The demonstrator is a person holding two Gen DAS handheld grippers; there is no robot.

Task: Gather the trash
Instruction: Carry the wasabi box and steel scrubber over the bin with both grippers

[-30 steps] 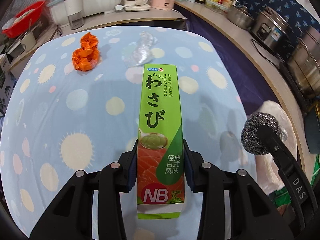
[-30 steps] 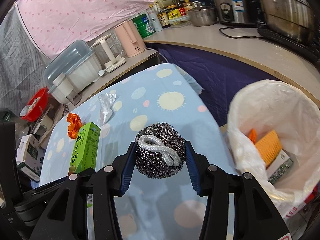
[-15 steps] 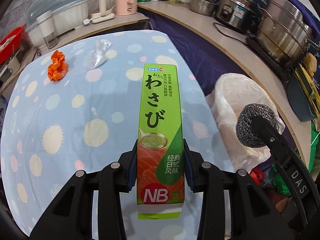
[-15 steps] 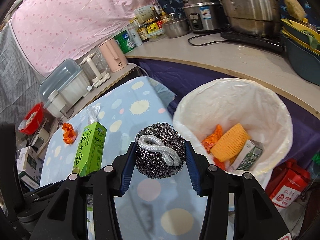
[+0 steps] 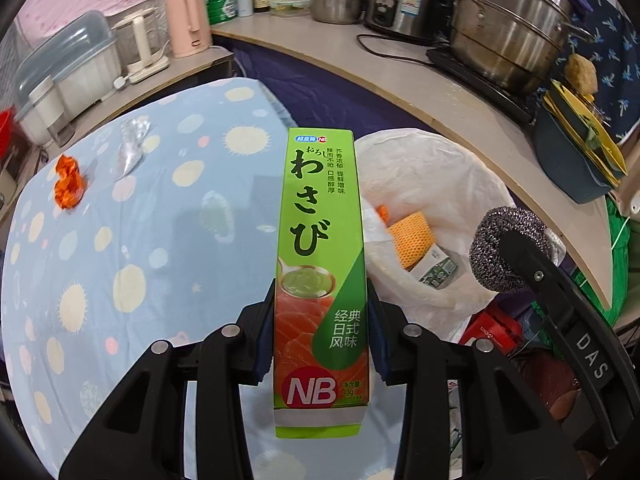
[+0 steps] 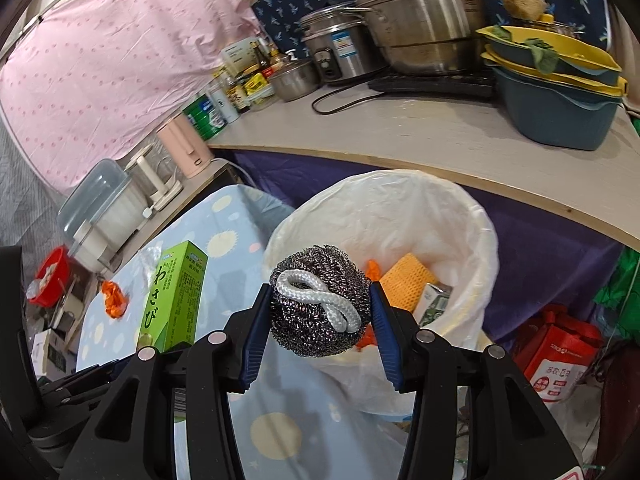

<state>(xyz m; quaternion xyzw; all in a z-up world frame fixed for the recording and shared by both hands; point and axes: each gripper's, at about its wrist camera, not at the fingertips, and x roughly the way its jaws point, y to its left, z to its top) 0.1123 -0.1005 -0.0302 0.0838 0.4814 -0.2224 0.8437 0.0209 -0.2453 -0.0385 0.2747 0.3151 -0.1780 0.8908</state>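
My left gripper (image 5: 321, 334) is shut on a long green wasabi box (image 5: 320, 236), held up over the table's right edge beside the bin. My right gripper (image 6: 320, 312) is shut on a steel wool scourer (image 6: 318, 304) with a white cord loop, hanging above the near rim of the white-lined trash bin (image 6: 460, 216). The bin (image 5: 436, 168) holds an orange sponge (image 6: 404, 280), a small carton (image 6: 434, 300) and orange scraps. On the blue spotted tablecloth (image 5: 120, 240) lie a crumpled orange wrapper (image 5: 69, 182) and a clear plastic wrapper (image 5: 130, 146).
A curved counter (image 6: 460, 152) behind the bin carries steel pots, a rice cooker, bottles, stacked basins and a power cord. A pink kettle (image 5: 188, 24) and a lidded container (image 5: 68, 64) stand on a side shelf. A red bag (image 6: 560, 356) sits on the floor right of the bin.
Both grippers have swung right from over the table to the bin, each keeping its item. The bin now fills the right wrist view and the table's wrappers have slid left.
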